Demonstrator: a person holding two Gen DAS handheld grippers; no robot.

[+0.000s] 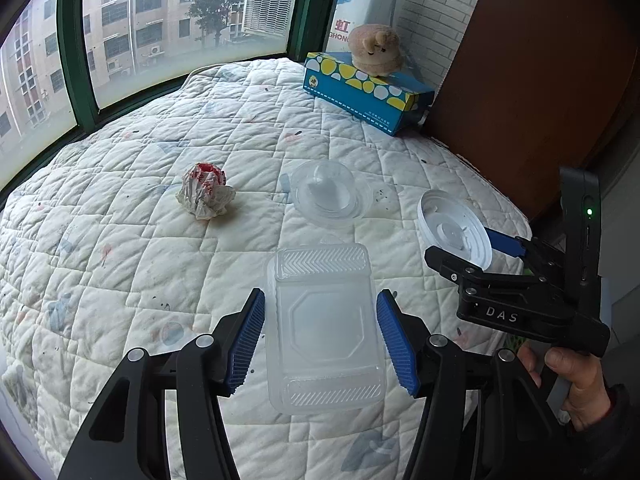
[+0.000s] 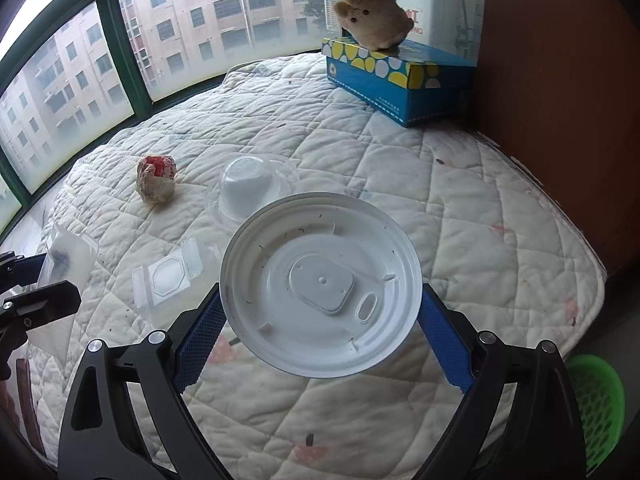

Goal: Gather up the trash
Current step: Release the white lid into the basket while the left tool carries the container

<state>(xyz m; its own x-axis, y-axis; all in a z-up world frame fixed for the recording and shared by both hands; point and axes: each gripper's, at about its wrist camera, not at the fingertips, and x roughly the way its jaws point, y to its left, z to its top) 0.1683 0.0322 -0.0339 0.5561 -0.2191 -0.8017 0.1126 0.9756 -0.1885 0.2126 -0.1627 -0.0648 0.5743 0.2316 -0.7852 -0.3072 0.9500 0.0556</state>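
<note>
A clear rectangular plastic container [image 1: 326,332] sits between the pads of my left gripper [image 1: 320,340]; the blue pads stand a little off its sides, so the gripper is open around it. In the right wrist view a second clear tray [image 2: 166,280] lies on the quilt, and the left gripper [image 2: 48,280] is at the left edge. My right gripper [image 2: 320,332] is shut on a white round plastic lid [image 2: 320,284], also seen in the left wrist view [image 1: 454,232]. A crumpled red-and-white paper wad [image 1: 206,196] [image 2: 156,180] and a clear domed cup [image 1: 328,192] [image 2: 250,188] lie on the quilt.
A white quilted mattress [image 1: 140,260] fills the scene. A blue tissue box [image 1: 368,92] with a plush toy [image 1: 376,50] on it stands at the far right by a brown panel [image 1: 540,80]. A green basket [image 2: 596,404] sits off the mattress at lower right. Windows run along the far side.
</note>
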